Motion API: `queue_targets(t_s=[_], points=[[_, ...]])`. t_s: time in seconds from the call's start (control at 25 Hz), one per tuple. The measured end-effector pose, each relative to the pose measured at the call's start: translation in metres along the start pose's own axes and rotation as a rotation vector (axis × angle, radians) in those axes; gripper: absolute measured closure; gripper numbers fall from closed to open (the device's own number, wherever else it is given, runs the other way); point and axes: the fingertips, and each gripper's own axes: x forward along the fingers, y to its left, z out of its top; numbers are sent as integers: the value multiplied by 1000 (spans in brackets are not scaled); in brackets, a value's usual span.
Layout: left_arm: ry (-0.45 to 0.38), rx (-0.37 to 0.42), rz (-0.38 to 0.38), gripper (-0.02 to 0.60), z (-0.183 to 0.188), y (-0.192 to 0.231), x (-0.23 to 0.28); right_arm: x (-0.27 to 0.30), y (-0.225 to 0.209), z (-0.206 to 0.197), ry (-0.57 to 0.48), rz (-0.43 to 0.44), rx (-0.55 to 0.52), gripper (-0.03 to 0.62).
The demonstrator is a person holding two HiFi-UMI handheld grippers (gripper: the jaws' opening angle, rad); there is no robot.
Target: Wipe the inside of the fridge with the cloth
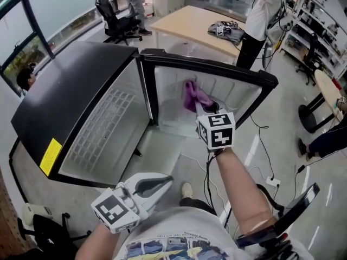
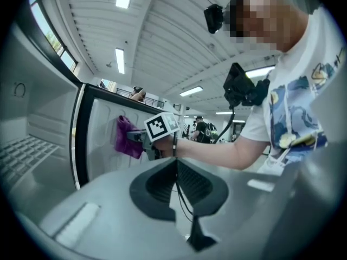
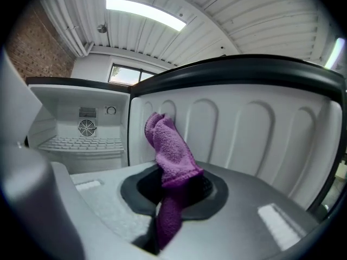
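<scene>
My left gripper [image 1: 162, 182] hangs low by my body, well short of the fridge [image 1: 65, 102]. Its jaws are pressed together with nothing between them. Ahead of it and to its left lies the open compartment with one wire shelf [image 1: 103, 123]. There is bare floor [image 1: 162, 150] between the gripper and the compartment's lower edge.

Right of the compartment stands the black post [image 1: 147, 85] on the door's hinge side. It is the nearest edge to my right gripper [image 1: 209, 106], just left of its jaws. That gripper is clamped on the one purple cloth [image 3: 168, 145]. The cloth sticks out past the jaw tips and lies against the white inner panel of the open door [image 1: 244, 93]. From the jaws the panel runs on to the right, a row of arched recesses, as far as the door's black rim [image 3: 303, 72]. The rim also curves over above the cloth.

Only the right gripper view shows the back of the compartment, with one fan grille [image 3: 87, 128] and one round knob [image 3: 111, 111] above the shelf. Only the left gripper view shows my right gripper side-on, holding the cloth to the door. Only the head view shows the cable [image 1: 209, 172] on the floor under my right arm.
</scene>
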Motion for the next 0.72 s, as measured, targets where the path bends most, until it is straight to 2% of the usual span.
queue_targets(t_s=[0.44,0.72], points=[[21,3,-89,575,-3,-13,18,-45,-58,-25,13,-157,60,543],[28,17,-129,575,1,-23,27,-70,-86,-30,9,-227,79,543]])
